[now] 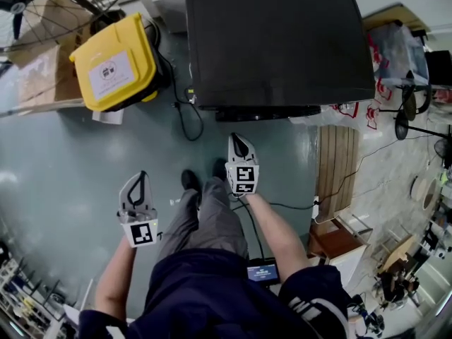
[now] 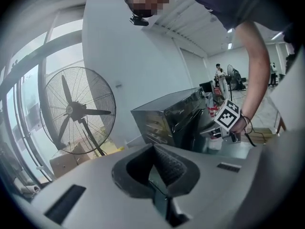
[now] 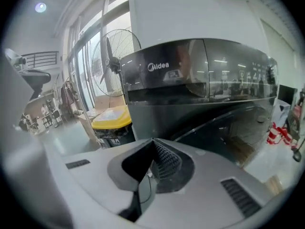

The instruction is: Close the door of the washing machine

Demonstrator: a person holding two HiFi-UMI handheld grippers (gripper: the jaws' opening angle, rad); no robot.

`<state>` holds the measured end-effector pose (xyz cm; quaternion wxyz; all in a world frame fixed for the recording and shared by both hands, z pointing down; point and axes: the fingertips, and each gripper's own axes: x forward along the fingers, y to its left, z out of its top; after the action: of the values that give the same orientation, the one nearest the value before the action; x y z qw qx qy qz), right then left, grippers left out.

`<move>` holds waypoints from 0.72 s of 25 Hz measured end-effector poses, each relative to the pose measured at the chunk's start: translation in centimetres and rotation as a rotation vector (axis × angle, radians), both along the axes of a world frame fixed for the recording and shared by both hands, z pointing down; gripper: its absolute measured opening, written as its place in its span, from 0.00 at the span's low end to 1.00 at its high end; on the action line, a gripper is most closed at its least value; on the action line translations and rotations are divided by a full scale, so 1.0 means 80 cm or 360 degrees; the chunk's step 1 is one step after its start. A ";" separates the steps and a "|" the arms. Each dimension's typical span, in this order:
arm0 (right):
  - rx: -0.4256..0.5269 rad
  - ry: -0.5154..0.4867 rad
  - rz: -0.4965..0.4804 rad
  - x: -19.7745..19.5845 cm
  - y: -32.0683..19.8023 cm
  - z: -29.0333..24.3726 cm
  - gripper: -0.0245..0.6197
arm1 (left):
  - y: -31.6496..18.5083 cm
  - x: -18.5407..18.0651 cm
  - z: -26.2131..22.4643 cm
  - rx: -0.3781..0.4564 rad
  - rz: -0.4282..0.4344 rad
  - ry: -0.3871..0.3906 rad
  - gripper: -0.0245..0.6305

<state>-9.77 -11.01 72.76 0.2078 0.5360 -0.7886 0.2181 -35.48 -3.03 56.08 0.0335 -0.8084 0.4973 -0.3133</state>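
The black washing machine fills the top middle of the head view. In the right gripper view it stands just ahead, with the dark curved glass of its door low on the front; I cannot tell whether the door is latched. My right gripper hangs close before the machine's front edge, shut and empty, its pads meeting. My left gripper is further back and to the left, away from the machine, also shut with nothing in it. The left gripper view catches the right gripper beside the machine.
A yellow-lidded bin stands left of the machine, with cardboard boxes beyond it. A black cable loops on the floor between them. A wooden pallet lies to the right. A big standing fan is on the left.
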 end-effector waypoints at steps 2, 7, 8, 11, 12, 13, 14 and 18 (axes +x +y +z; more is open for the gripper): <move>0.0045 -0.0022 0.0015 -0.001 0.000 -0.027 0.07 | -0.008 0.001 -0.011 0.0039 -0.0005 0.0025 0.07; 0.0215 -0.0043 -0.0027 -0.005 0.005 -0.105 0.07 | -0.022 0.011 -0.047 0.0128 -0.0012 0.0077 0.07; 0.0243 -0.0056 -0.0032 -0.005 0.006 -0.122 0.07 | -0.024 0.012 -0.055 0.0146 -0.0020 0.0089 0.07; 0.0316 -0.0109 -0.0029 -0.005 0.009 -0.169 0.07 | -0.029 0.016 -0.078 0.0204 -0.0036 0.0104 0.07; 0.0333 -0.0130 -0.0027 -0.005 0.011 -0.182 0.07 | -0.029 0.017 -0.085 0.0226 -0.0044 0.0108 0.07; 0.0344 -0.0148 -0.0023 -0.005 0.012 -0.193 0.07 | -0.029 0.018 -0.090 0.0248 -0.0052 0.0114 0.07; 0.0354 -0.0160 -0.0020 -0.005 0.013 -0.204 0.07 | -0.030 0.019 -0.096 0.0267 -0.0058 0.0119 0.07; 0.0423 -0.0197 -0.0031 -0.005 0.017 -0.244 0.07 | -0.032 0.023 -0.120 0.0351 -0.0085 0.0188 0.07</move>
<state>-10.21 -9.63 53.22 0.0882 0.5366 -0.8271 0.1423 -33.67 -5.63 46.48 0.0845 -0.8033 0.5512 -0.2093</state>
